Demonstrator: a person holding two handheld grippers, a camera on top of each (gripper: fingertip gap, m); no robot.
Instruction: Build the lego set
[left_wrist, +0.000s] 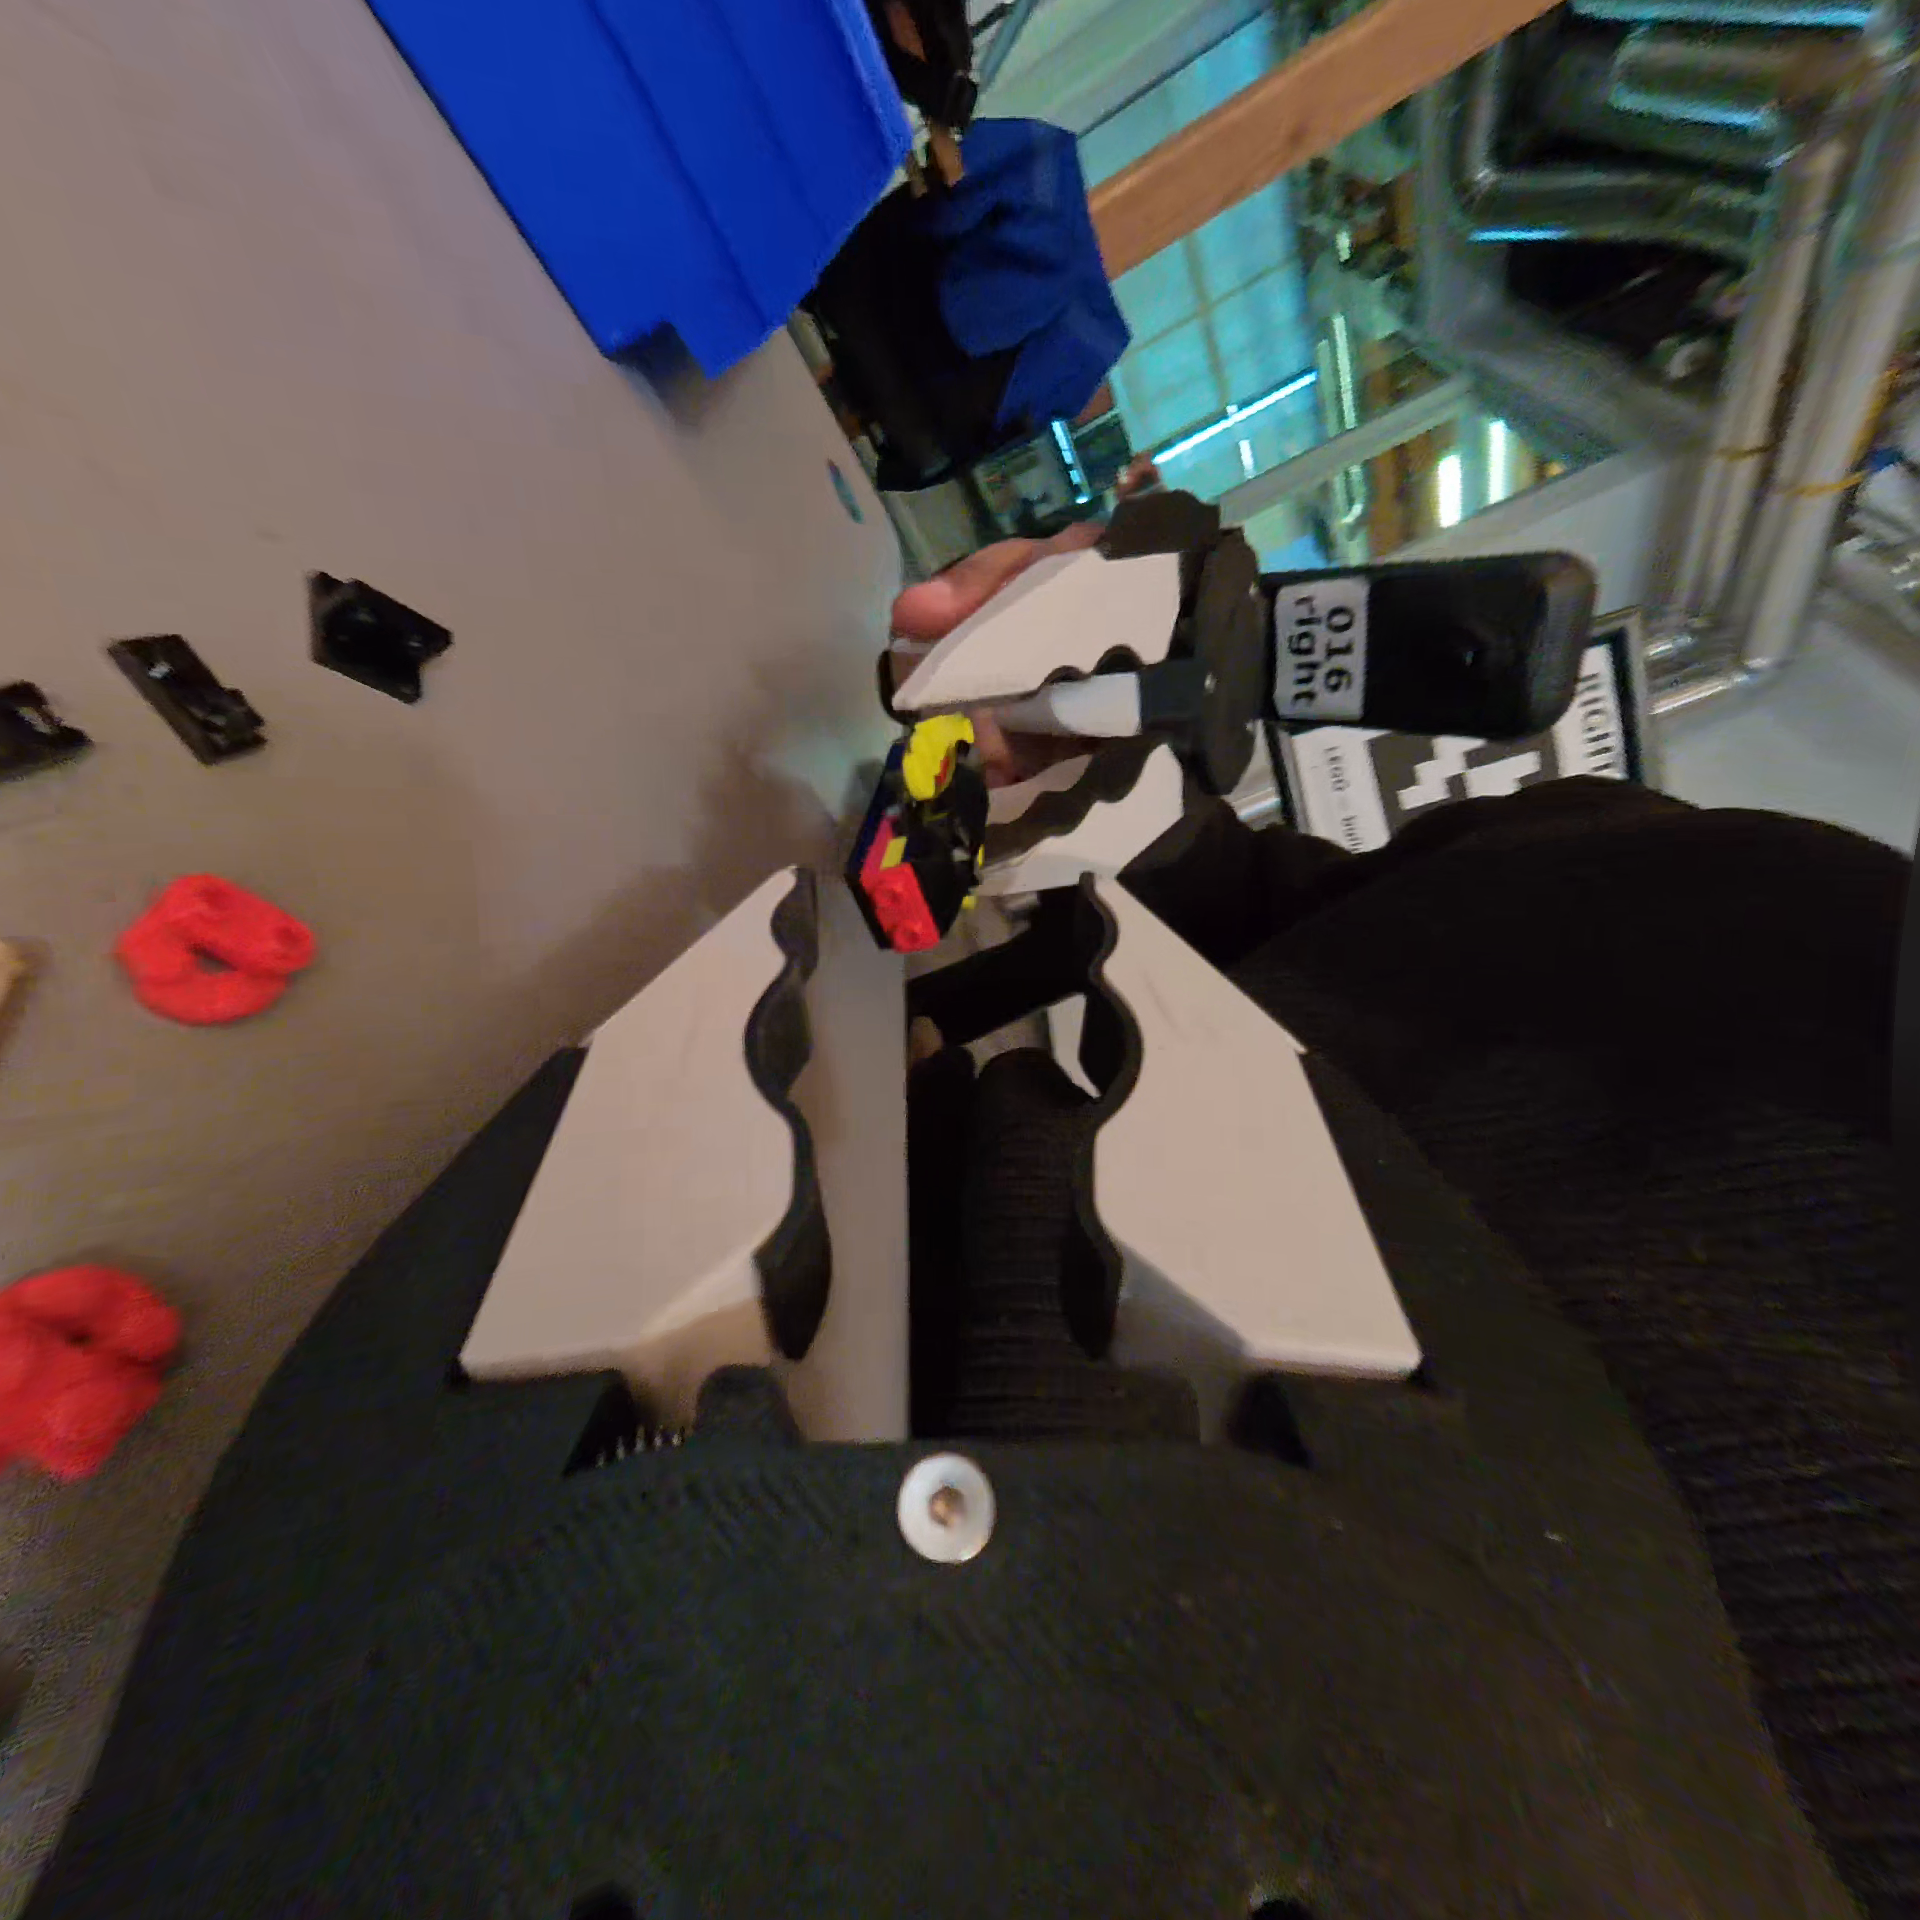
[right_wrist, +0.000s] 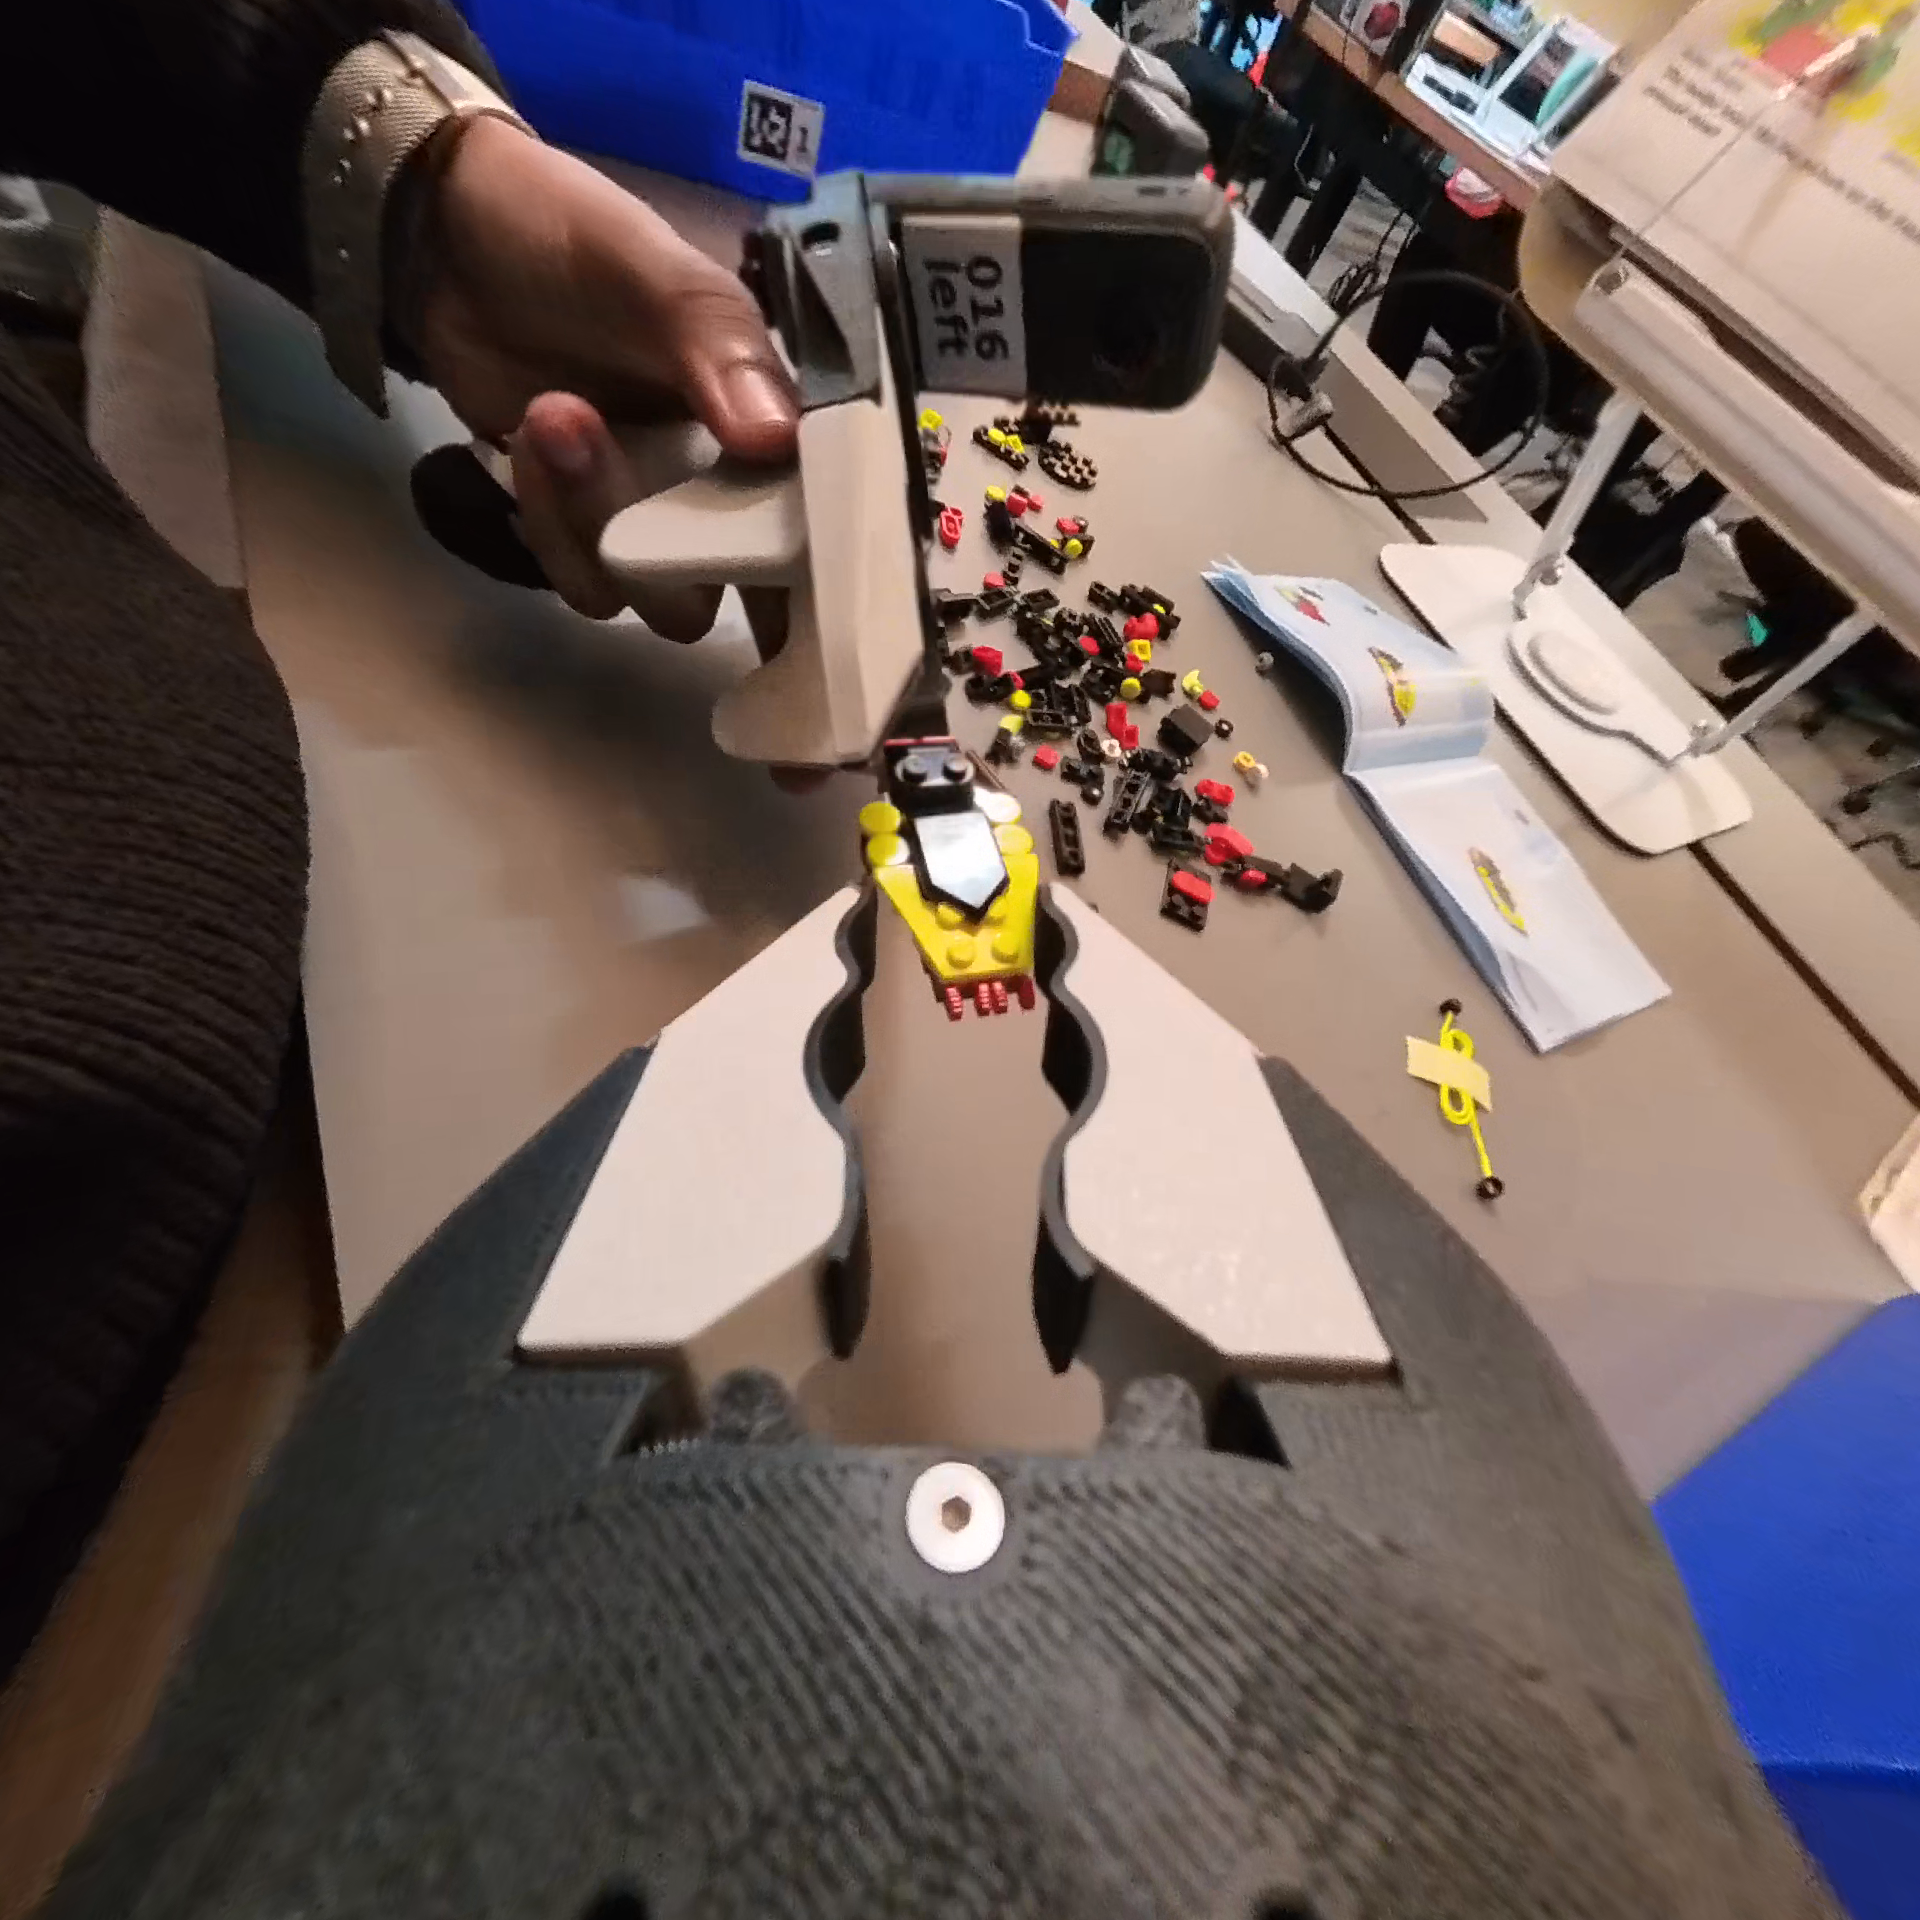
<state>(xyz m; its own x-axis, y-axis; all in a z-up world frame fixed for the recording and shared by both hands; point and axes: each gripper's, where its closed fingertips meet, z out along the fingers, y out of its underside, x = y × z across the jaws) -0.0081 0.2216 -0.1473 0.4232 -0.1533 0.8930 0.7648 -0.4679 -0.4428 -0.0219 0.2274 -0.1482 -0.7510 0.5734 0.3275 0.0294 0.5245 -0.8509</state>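
Observation:
A small lego model (right_wrist: 956, 914) of yellow, black and red bricks is held above the grey table (right_wrist: 499, 852). My right gripper (right_wrist: 951, 904) is shut on its yellow body, with the red end pointing back toward the camera. My left gripper (right_wrist: 894, 743) comes down from above, and its tips meet the model's black far end. In the left wrist view the left gripper (left_wrist: 943, 883) is open, and the model (left_wrist: 914, 873) sits just past its tips, near one finger. The right gripper (left_wrist: 935, 758) shows there behind the model.
Several loose black, red and yellow pieces (right_wrist: 1091, 675) lie on the table beyond the model. An open instruction booklet (right_wrist: 1455, 790) and a yellow string with tape (right_wrist: 1455, 1081) lie to the right. Blue bins stand at the back (right_wrist: 831, 83) and near right (right_wrist: 1808, 1558). A white lamp base (right_wrist: 1590, 686) stands far right. The grippers are tip to tip, or close to it.

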